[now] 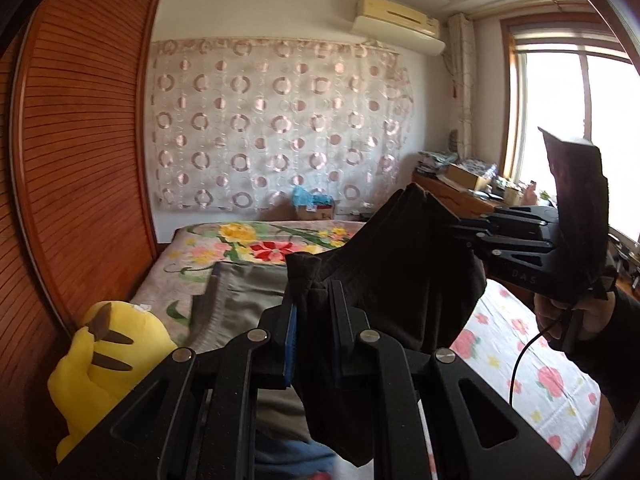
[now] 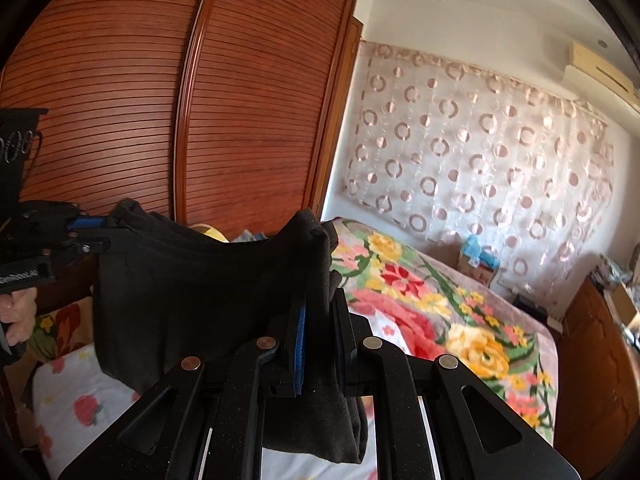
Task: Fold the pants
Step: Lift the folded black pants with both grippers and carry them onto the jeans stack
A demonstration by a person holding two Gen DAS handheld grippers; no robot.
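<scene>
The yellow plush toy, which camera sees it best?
The left wrist view. There the yellow plush toy sits in the open at the lower left, beside the wardrobe, with its brown markings clear. In the right wrist view only a small yellow sliver peeks over the black pants, probably the same toy.

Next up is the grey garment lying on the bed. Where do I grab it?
Grip the grey folded garment at its near-left corner by the yellow plush toy, coming in low from the near side: it lies flat on the floral bedspread, that edge exposed.
</scene>
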